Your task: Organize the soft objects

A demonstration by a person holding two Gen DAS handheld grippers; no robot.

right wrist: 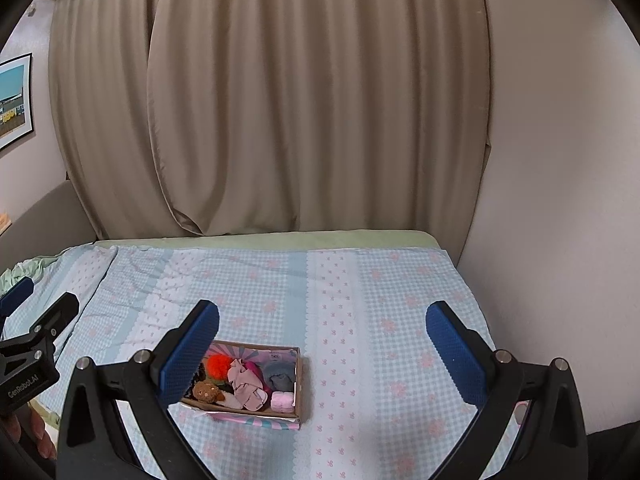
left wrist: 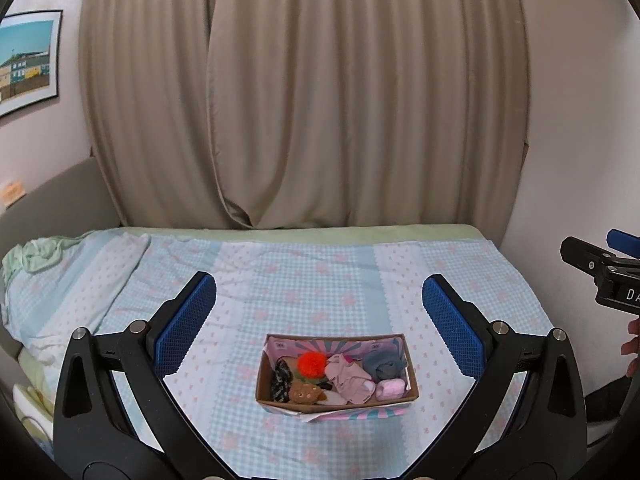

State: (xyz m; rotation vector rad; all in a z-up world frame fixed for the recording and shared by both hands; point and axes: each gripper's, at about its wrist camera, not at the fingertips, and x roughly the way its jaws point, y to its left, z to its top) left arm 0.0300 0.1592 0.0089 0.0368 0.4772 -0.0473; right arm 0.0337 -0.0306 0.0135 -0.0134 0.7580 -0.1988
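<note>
Fingers of left gripper [left wrist: 319, 322] and right gripper [right wrist: 322, 350] spread wide, empty, above the bed [left wrist: 320, 272]; I'd descend slowly over the cardboard box [left wrist: 337, 400] of soft items, pinching one piece only.

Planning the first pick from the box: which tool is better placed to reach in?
Left, probably. The box sits centred between the open left tool. In the right view it lies off to the left, partly behind the open right tool's left finger.
</note>
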